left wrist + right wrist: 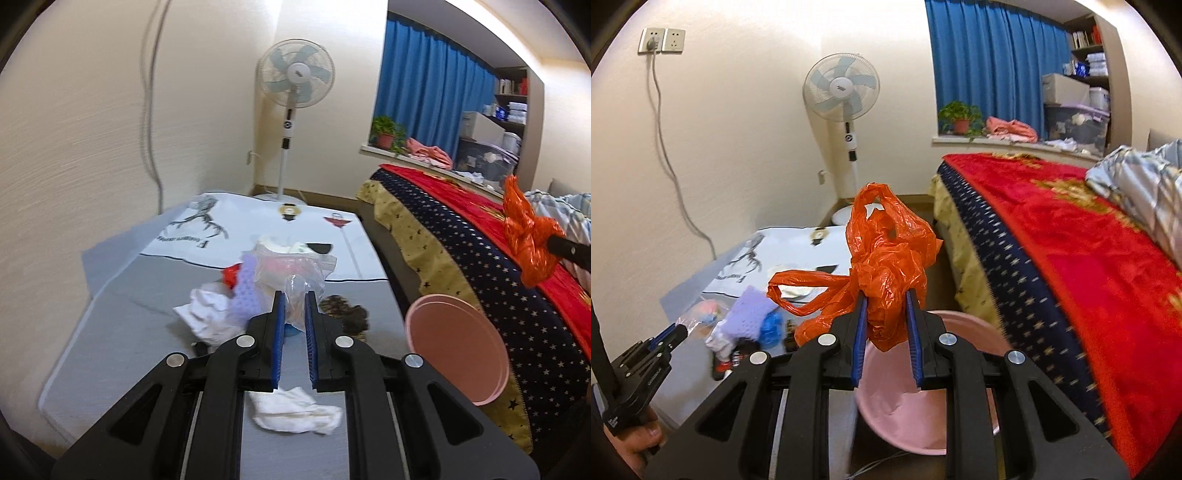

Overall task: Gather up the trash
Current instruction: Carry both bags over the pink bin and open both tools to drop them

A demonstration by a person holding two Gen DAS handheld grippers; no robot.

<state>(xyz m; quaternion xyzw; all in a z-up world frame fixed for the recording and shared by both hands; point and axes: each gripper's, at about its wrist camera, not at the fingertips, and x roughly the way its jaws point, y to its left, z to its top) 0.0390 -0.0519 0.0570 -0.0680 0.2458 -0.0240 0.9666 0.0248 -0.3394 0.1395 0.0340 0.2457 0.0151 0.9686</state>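
My left gripper point(294, 301) is shut on a clear plastic bag point(295, 271) and holds it over the grey table point(110, 332). It also shows in the right wrist view point(677, 329). My right gripper point(886, 301) is shut on a crumpled orange plastic bag point(882, 258) and holds it above a pink bin point(901, 398); the bag also shows in the left wrist view point(528, 236). Trash lies on the table: white tissue point(295, 410), crumpled white paper point(207, 310), a purple knitted piece point(243, 291), a red scrap point(231, 275) and a dark brown clump point(347, 312).
The pink bin point(458, 343) stands between the table and a bed with a red and starry blanket point(1071, 258). A white printed cloth point(229, 225) covers the table's far end. A standing fan point(295, 81) is in the corner. A cable point(665, 140) hangs from the wall sockets.
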